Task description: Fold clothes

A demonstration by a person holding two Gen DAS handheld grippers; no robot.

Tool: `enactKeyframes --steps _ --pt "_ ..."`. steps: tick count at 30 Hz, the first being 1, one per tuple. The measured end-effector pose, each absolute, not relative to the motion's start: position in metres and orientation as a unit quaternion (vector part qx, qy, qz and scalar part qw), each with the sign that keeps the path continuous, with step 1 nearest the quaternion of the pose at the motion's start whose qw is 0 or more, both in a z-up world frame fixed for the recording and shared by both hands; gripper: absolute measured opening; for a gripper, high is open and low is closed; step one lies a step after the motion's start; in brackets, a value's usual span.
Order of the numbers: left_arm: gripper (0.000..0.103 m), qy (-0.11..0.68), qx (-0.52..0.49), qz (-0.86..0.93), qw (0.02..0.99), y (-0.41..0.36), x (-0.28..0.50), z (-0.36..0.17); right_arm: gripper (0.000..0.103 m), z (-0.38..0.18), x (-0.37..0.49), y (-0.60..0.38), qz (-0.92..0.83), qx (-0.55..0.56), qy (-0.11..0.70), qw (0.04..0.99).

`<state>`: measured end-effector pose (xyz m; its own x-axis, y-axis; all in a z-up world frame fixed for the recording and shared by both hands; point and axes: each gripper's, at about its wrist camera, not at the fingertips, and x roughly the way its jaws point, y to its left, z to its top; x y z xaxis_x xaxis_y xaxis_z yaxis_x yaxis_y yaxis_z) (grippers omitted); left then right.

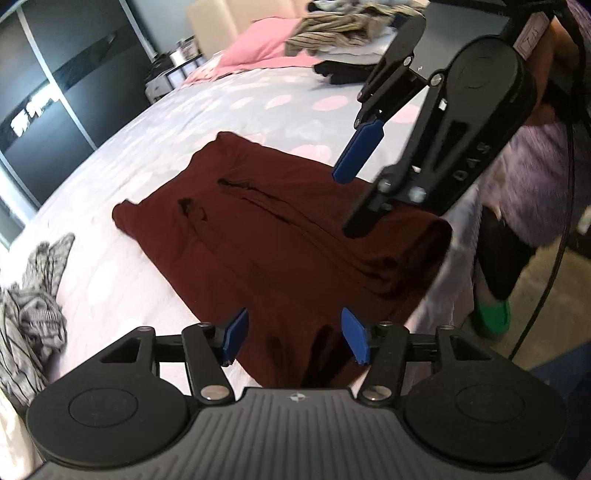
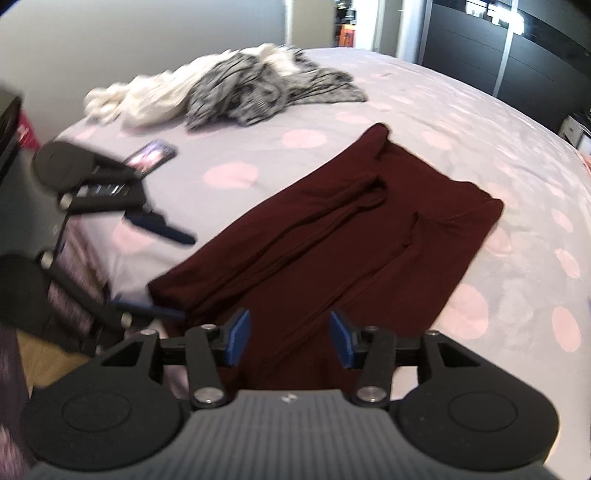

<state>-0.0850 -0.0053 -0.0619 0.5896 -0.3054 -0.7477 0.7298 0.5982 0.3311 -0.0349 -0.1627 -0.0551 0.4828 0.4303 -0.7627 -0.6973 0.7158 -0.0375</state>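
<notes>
A dark maroon garment (image 1: 277, 240) (image 2: 332, 240) lies flat on the bed, folded lengthwise with creases running along it. One end reaches the bed's near edge. My left gripper (image 1: 295, 338) is open above that near end, with only cloth showing below the gap and nothing pinched. In the right wrist view the left gripper (image 2: 166, 271) hangs open at the garment's left corner. My right gripper (image 2: 290, 338) is open too, over the garment's near edge. From the left wrist view the right gripper (image 1: 354, 188) hovers above the garment's right side, its blue finger (image 1: 360, 151) clear of the cloth.
The bed has a pale sheet with pink dots (image 1: 184, 122) (image 2: 406, 103). On it lie a grey striped pile (image 1: 29, 314) (image 2: 258, 85), a white garment (image 2: 147, 96), a phone (image 2: 153, 155), a pink pillow (image 1: 262, 44), more clothes (image 1: 343, 26) and a dark garment (image 1: 340, 70). A person's leg with a green shoe (image 1: 495, 317) stands beside the bed.
</notes>
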Motion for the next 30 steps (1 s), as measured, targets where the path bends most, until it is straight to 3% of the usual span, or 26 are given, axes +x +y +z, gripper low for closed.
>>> enactKeyframes --steps 10,12,13,18,21,22,25,30 --pt "0.052 0.321 0.357 -0.329 0.813 -0.019 -0.095 -0.078 0.055 -0.079 -0.077 -0.147 0.365 -0.268 0.378 0.807" --pt "0.042 0.326 0.369 -0.312 0.812 -0.025 -0.093 -0.085 0.054 -0.084 -0.079 -0.145 0.361 -0.273 0.376 0.809" --pt "0.026 0.333 0.367 -0.305 0.813 -0.025 -0.089 -0.088 0.053 -0.085 -0.078 -0.144 0.358 -0.273 0.375 0.81" --pt "0.012 0.355 0.33 -0.302 0.821 -0.024 -0.073 -0.087 0.052 -0.093 -0.073 -0.142 0.358 -0.267 0.378 0.811" --pt "0.01 0.345 0.331 -0.312 0.821 -0.022 -0.077 -0.082 0.026 -0.097 -0.068 -0.14 0.352 -0.268 0.382 0.812" --pt "0.01 0.335 0.34 -0.322 0.818 -0.022 -0.082 -0.079 0.023 -0.098 -0.067 -0.14 0.35 -0.268 0.383 0.812" --pt "0.009 0.304 0.375 -0.347 0.804 -0.024 -0.095 -0.075 0.022 -0.097 -0.064 -0.142 0.351 -0.26 0.387 0.812" --pt "0.009 0.318 0.407 -0.352 0.78 -0.026 -0.09 -0.097 0.022 -0.099 -0.062 -0.139 0.352 -0.263 0.39 0.809"
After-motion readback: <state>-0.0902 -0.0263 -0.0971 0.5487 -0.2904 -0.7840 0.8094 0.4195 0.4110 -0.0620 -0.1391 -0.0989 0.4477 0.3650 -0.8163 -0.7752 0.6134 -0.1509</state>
